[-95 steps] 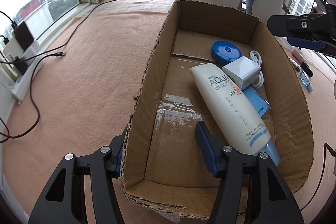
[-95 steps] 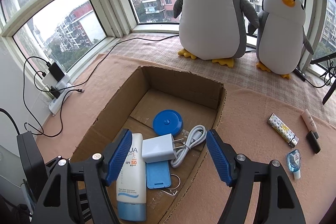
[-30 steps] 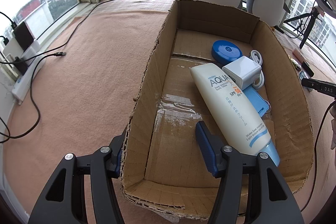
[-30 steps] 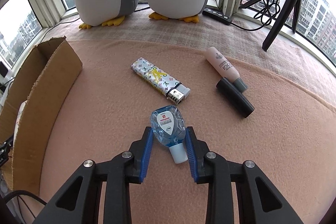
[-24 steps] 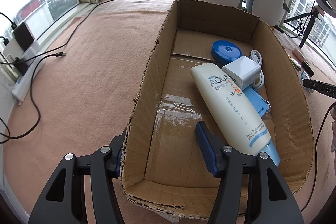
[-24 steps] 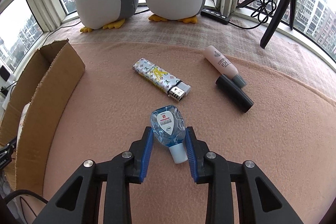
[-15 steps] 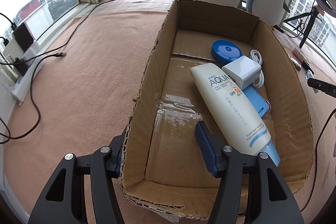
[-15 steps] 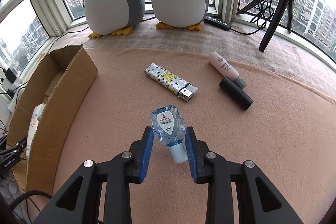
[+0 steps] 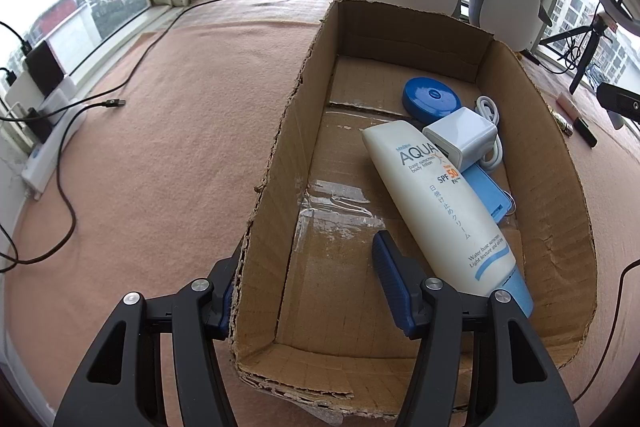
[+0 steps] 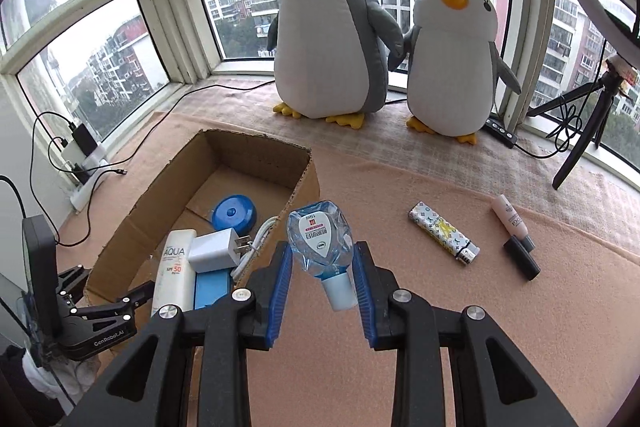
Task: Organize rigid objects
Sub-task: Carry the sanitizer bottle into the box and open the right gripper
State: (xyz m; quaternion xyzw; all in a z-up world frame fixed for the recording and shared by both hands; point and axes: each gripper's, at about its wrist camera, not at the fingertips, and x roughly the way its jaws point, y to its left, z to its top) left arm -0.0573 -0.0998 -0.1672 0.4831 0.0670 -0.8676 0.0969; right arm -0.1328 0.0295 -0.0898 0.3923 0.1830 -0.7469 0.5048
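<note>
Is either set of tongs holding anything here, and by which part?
Right tongs grip the small clear bottle by its lower sides, near the cap. Left tongs straddle the box wall, open.

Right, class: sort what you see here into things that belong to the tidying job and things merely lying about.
Belongs to the job:
open brown cardboard box
small clear blue sanitiser bottle, held by right gripper
patterned lighter
pink cosmetic tube
black cylinder

Lying about:
two plush penguins
black tripod
white power strip

Rough corrugated cardboard box [image 9: 532, 163], glossy plastic sunscreen tube [image 9: 436, 199], clear plastic sanitizer bottle [image 10: 320, 237], matt fuzzy peach cloth [image 10: 500, 307]
</note>
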